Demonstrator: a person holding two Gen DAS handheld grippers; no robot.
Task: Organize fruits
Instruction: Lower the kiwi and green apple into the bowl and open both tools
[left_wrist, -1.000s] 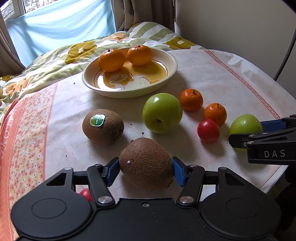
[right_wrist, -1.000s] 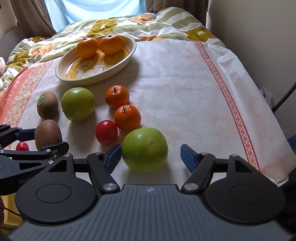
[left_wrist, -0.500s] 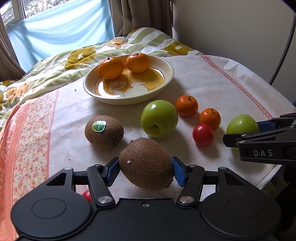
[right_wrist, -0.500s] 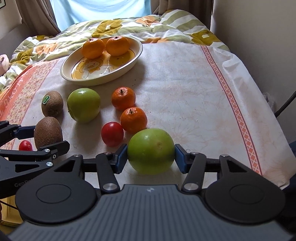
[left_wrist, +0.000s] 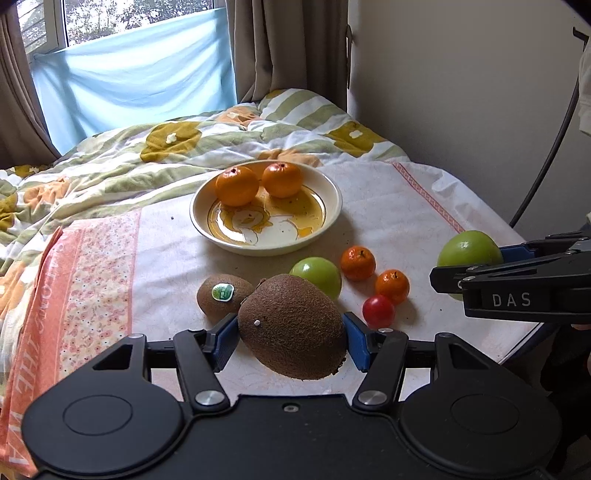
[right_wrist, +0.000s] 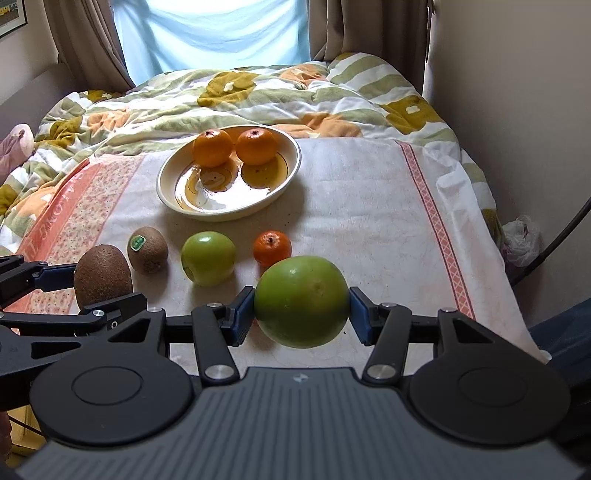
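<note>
Now both carry: left gripper (left_wrist: 291, 341) pinches the fuzzy brown kiwi (left_wrist: 293, 326), right gripper (right_wrist: 302, 310) the large green apple (right_wrist: 302, 301) (next, probably the cream dish (right_wrist: 288, 177)).

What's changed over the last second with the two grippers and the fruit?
The right gripper closed on the large green apple and lifted it off the tablecloth. The left gripper, already clamping its kiwi, raised it too. The bowl with two oranges and the remaining fruit stayed put.
</note>
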